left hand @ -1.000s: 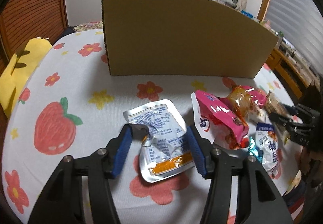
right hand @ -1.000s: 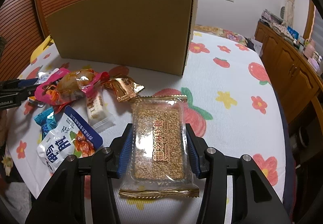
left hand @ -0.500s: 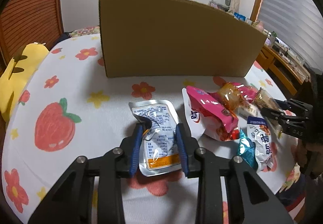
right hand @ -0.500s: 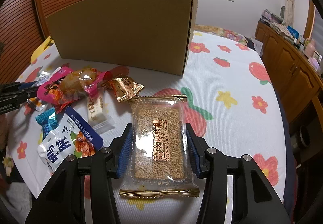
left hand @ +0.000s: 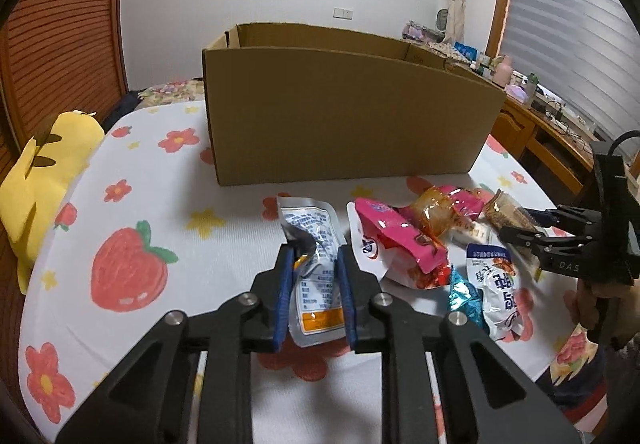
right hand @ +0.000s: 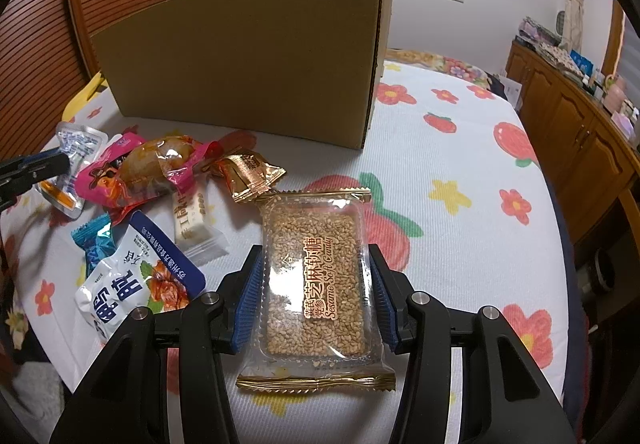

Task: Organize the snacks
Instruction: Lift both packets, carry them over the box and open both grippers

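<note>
- Left wrist view: left tongs [left hand: 314,262] pinched the silver foil pouch [left hand: 314,240], blue pads pressed on both its sides; jaws had just been closing with the pouch between them.
- Pouch crumpled at the grip, its upper end sticking out ahead of the tips.
- Cardboard box [left hand: 344,116] stood well ahead of the left tongs, top open.
- Pink packet [left hand: 396,240] lay just right of the tips; blue-and-white bag [left hand: 496,284] further right.
- Right tongs [left hand: 524,224] seen at far right, on the sesame pack.
- Right wrist view: right tongs [right hand: 316,264] pinched the sesame candy pack [right hand: 316,276], pads against both long edges.
- Pack lay flat on the floral cloth [right hand: 448,148].
- Box ahead and left of the right tongs; remaining loose snacks piled to their left.
</note>
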A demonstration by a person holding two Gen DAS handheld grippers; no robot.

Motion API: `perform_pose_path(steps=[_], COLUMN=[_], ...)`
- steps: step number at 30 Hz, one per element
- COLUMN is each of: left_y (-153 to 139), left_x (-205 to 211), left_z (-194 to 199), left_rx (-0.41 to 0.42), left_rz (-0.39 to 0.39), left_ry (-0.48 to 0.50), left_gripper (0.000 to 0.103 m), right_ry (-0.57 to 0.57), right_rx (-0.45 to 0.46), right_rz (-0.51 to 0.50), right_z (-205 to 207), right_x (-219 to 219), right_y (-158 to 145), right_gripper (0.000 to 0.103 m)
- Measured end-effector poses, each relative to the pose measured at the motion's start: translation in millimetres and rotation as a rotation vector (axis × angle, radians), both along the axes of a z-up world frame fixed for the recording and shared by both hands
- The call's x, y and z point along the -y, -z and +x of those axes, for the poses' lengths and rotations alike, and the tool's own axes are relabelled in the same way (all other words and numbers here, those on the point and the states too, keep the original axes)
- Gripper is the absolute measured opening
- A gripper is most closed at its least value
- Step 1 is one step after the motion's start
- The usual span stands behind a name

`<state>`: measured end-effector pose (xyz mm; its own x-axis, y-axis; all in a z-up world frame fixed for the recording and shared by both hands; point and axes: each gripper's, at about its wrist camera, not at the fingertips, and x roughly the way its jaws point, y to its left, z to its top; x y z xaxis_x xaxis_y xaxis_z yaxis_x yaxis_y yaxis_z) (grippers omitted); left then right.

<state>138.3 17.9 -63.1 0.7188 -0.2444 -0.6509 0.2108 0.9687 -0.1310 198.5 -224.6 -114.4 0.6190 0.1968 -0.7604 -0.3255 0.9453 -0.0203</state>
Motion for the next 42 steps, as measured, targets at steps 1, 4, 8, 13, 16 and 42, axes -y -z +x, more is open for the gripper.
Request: perform_pose_path(steps=[1, 4, 8, 13, 16, 42], left_y=[-1, -6, -13, -23, -26, -69], left_x=[-1, -4, -7, -8, -8, -8], left_z=[-1, -3, -7, -11, -12, -14], left_rx=[0.005, 0.019, 0.043, 0.076, 0.089, 0.201], left_rz=[-0.003, -0.016, -0.024, -0.028, -0.03, -0.037], left_ry=[-0.002, -0.01, -0.017, -0.024, -0.023, -0.012], left_gripper=[0.019, 0.019, 0.019, 0.019, 0.019, 0.019], right_ry=[0.0, 0.0, 0.002, 0.003, 0.012, 0.063], right_rx=[0.0, 0.0, 0.001, 0.011, 0.04, 0.199], right_rz=[0.0, 0.001, 0.003, 0.023, 0.043, 0.054], right_z=[0, 0, 0, -2, -6, -27], right_x=[0, 0, 0, 0, 3, 8], right_y=[0, 0, 0, -2, -6, -31], right_gripper=[0.05, 0.05, 0.049, 0.046, 0.045, 0.045])
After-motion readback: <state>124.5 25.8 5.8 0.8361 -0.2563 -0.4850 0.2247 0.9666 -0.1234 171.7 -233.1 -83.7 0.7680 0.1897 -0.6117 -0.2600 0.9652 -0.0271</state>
